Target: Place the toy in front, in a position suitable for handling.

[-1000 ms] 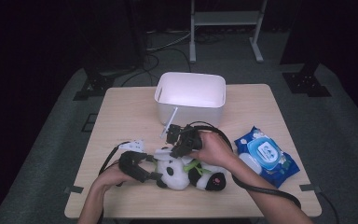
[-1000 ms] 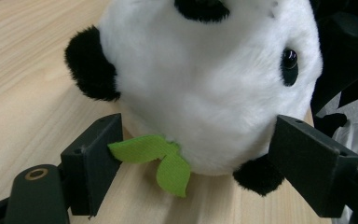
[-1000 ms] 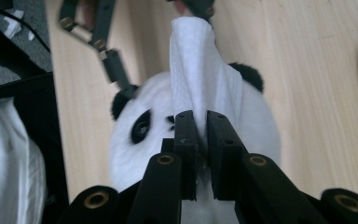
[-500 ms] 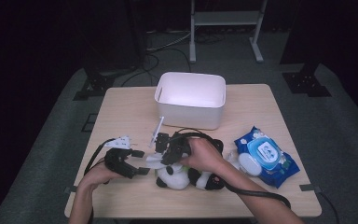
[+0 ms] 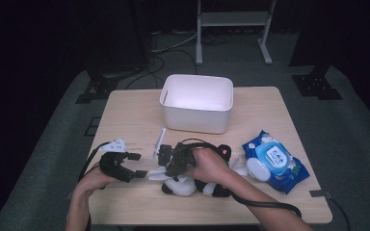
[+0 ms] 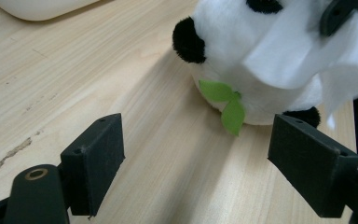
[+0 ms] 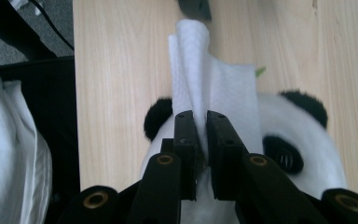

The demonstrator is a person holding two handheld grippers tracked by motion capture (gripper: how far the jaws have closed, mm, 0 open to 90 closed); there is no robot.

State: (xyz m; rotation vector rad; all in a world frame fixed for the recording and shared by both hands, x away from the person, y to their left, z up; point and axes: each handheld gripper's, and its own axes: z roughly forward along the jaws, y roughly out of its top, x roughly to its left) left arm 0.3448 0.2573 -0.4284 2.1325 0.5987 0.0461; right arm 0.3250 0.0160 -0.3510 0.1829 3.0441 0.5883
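Lower left of the high view, the left gripper (image 5: 134, 165) rests on the pale wood-grain table (image 5: 125, 115), jaws spread wide. Just right, at lower centre, the right gripper (image 5: 166, 160) pinches a soft, folded white wipe (image 7: 200, 60) over the fluffy black-and-white panda toy (image 5: 192, 185).

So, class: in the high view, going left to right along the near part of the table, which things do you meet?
Left gripper → white wipe → right gripper → panda plush → blue wipes pack.
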